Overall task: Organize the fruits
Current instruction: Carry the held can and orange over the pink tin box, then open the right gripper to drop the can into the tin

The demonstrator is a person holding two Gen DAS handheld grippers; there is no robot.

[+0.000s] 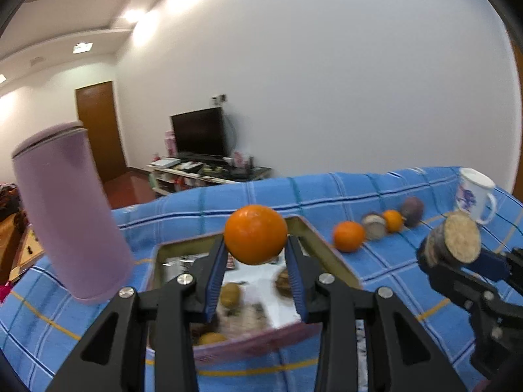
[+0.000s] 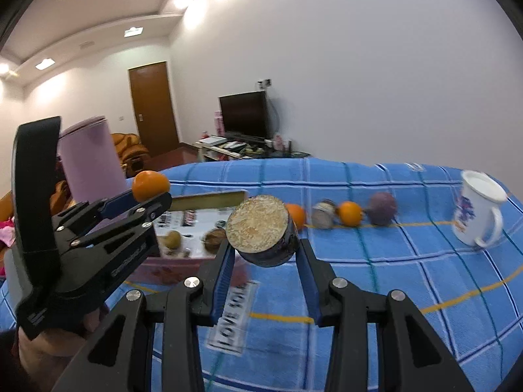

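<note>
Blue checked cloth, white-walled room; left tool gripping orange, right tool gripping halved fruit.

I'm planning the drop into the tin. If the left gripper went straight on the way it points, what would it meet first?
Probably the far wall of the open tin, just beyond the orange that the left gripper holds; past that, blue cloth. Depth is uncertain.

place: home living room | evidence: television, wooden door, armchair
</note>
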